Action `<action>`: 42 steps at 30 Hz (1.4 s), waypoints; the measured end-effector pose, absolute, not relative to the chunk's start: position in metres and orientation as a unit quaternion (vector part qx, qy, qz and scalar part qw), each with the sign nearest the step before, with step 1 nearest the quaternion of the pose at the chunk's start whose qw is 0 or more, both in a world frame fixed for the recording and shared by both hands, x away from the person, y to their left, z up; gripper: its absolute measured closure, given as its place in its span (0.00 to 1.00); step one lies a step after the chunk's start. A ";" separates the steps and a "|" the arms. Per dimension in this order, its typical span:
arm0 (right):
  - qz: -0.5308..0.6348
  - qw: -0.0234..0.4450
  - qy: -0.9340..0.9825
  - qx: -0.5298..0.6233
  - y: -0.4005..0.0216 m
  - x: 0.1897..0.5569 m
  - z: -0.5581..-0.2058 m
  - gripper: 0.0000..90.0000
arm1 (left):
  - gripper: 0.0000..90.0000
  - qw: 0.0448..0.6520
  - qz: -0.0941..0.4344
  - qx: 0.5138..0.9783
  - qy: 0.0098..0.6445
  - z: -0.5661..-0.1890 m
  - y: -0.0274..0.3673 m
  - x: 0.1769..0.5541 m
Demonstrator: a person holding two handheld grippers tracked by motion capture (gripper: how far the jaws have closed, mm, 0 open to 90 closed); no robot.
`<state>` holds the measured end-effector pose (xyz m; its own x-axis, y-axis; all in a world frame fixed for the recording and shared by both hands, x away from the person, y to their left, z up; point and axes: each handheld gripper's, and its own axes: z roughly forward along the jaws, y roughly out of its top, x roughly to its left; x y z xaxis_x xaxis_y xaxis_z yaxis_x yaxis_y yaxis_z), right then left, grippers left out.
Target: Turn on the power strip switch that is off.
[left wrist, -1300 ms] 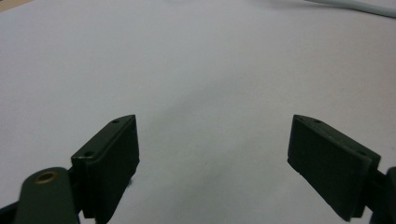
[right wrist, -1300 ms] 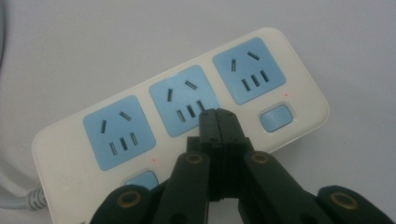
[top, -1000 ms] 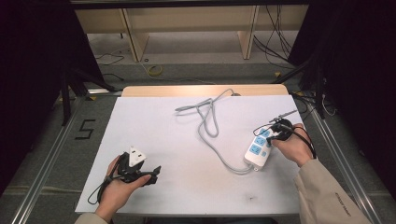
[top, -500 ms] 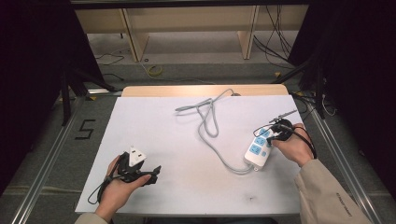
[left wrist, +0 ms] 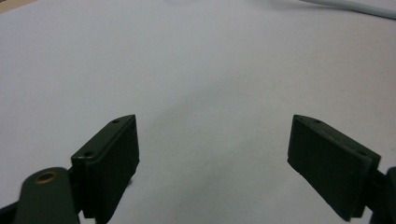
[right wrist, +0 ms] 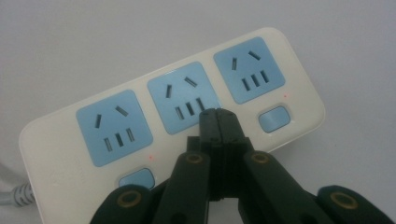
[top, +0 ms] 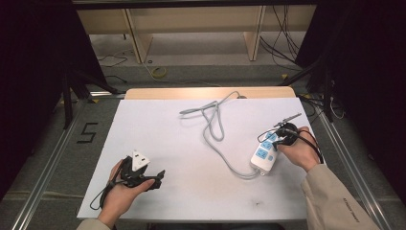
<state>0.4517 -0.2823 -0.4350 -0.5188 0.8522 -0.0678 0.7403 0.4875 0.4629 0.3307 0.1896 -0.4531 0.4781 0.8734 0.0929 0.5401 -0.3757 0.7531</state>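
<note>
A white power strip [top: 264, 155] with three blue sockets lies at the right of the white table [top: 163, 129]. Its grey cable [top: 214, 125] loops toward the table's far middle. My right gripper [top: 280, 137] hovers over the strip's far end. In the right gripper view the jaws [right wrist: 218, 116] are shut with nothing between them, and the tips sit over the lower edge of the middle socket of the strip [right wrist: 299, 60]. My left gripper [top: 159, 176] rests near the front left, pointing right. It is open [left wrist: 212, 154] above bare table, far from the strip.
A stretch of the grey cable [left wrist: 348, 6] crosses the top right of the left gripper view. Small blue switches [right wrist: 274, 118] sit beside the sockets. A wooden strip [top: 206, 93] borders the table's far edge, and shelving and floor cables lie beyond.
</note>
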 end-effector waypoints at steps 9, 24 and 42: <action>0.193 0.146 0.850 0.469 -0.282 0.451 -0.436 1.00 | 0.18 0.336 0.248 0.791 0.447 -0.453 0.189 0.331; 0.188 0.153 0.851 0.467 -0.280 0.450 -0.436 1.00 | 0.18 0.339 0.247 0.788 0.450 -0.453 0.190 0.331; 0.173 0.168 0.850 0.469 -0.279 0.449 -0.437 1.00 | 0.18 0.340 0.245 0.789 0.449 -0.454 0.190 0.331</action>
<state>0.4493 -0.2790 -0.4374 -0.5043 0.8547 -0.1232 0.7383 0.5007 0.4518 0.3314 0.1899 -0.4537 0.4766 0.8754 0.0808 0.5427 -0.3654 0.7563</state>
